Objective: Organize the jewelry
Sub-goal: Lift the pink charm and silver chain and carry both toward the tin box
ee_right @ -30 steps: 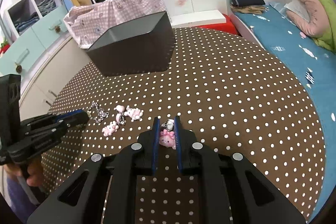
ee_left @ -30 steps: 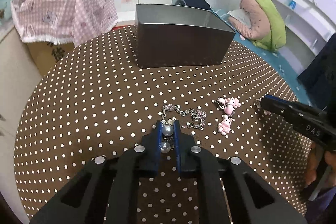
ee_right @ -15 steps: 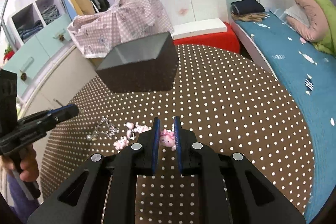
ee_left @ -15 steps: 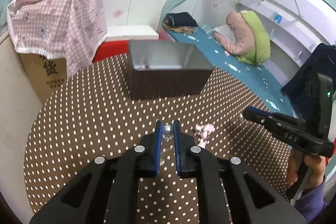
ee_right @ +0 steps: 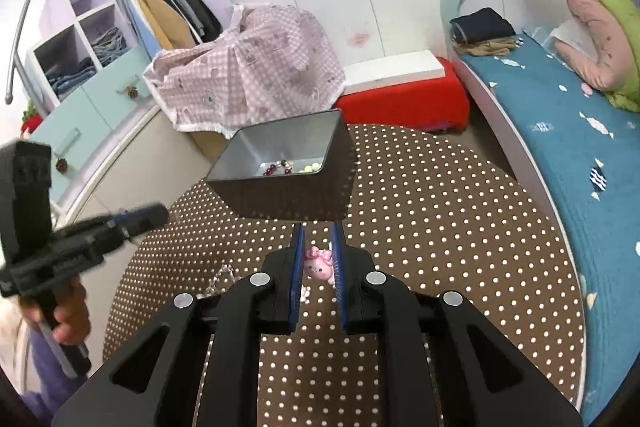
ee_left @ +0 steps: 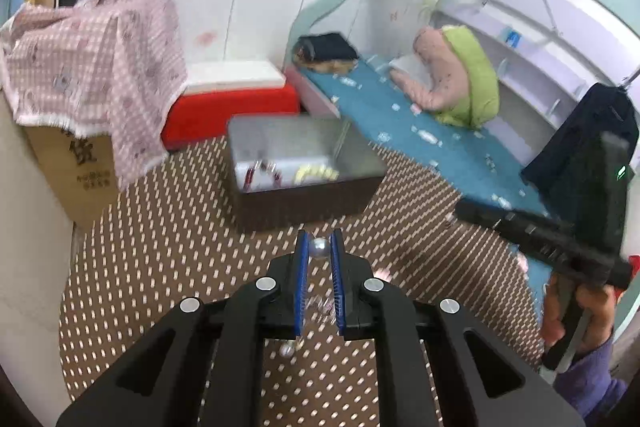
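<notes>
Left wrist view: the left hand-held gripper (ee_left: pixel 319 247) pinches a pearl bracelet (ee_left: pixel 319 247), the right (ee_right: pixel 318 247) a pink charm (ee_right: pixel 318 265); carry both fully over the box (ee_right: pixel 276 199) before releasing.

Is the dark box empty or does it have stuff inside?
Not empty. The open-topped box has dark red beads and pale yellow beads on its floor.

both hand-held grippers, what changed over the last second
The left hand-held gripper lifted the pearl bracelet off the table toward the box. The right hand-held gripper raised its pink charm the same way. Both grips are unchanged; the box has not moved.
</notes>
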Demonstrator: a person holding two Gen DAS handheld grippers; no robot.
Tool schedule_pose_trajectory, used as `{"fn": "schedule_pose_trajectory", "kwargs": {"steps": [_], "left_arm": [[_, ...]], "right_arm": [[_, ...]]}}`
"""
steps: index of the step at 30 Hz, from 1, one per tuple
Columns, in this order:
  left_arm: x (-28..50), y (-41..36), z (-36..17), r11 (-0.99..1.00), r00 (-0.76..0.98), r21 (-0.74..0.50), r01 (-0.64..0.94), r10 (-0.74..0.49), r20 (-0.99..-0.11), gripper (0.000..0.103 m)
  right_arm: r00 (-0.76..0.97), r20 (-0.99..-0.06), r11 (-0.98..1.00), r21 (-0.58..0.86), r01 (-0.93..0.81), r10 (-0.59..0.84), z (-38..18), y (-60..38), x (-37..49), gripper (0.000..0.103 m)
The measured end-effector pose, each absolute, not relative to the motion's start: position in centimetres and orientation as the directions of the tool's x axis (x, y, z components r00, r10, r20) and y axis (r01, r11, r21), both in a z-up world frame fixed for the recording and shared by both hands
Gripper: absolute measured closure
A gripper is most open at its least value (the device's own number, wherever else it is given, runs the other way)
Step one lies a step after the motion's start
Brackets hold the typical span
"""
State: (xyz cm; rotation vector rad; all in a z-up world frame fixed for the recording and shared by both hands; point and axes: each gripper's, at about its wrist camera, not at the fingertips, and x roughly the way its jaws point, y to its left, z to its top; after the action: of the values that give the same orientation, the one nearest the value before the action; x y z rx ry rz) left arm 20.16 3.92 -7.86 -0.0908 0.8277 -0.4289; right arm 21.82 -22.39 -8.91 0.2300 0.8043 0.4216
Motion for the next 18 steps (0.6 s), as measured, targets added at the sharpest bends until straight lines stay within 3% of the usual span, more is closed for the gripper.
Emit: {"fn": "schedule_pose_trajectory", "kwargs": {"steps": [6,15,18], "left_arm": [[19.8,3.8,-13.0,0.925,0.512,-0.22,0.308,-0.357,-0.781,0.067],[18.5,2.7,-15.0,0.938,0.52,-0.134,0.319,-0.292,-0.803,0.067],[17.8,2.6,-15.1,0.945,0.54,-0.095,0.314,-0.26,-0.801,0.08]], "right_arm": [[0.594,-0.664,0.89,0.365,-0.272,0.454,-10.3,-22.1,21.6,0.089],[0.593,-0.665,0.89,0.357,-0.282,0.454,-10.3,-21.7,21.3,0.089],[0.59,-0.667,0.89,0.358,-0.282,0.455,-10.3,-21.5,21.3,0.089]]}}
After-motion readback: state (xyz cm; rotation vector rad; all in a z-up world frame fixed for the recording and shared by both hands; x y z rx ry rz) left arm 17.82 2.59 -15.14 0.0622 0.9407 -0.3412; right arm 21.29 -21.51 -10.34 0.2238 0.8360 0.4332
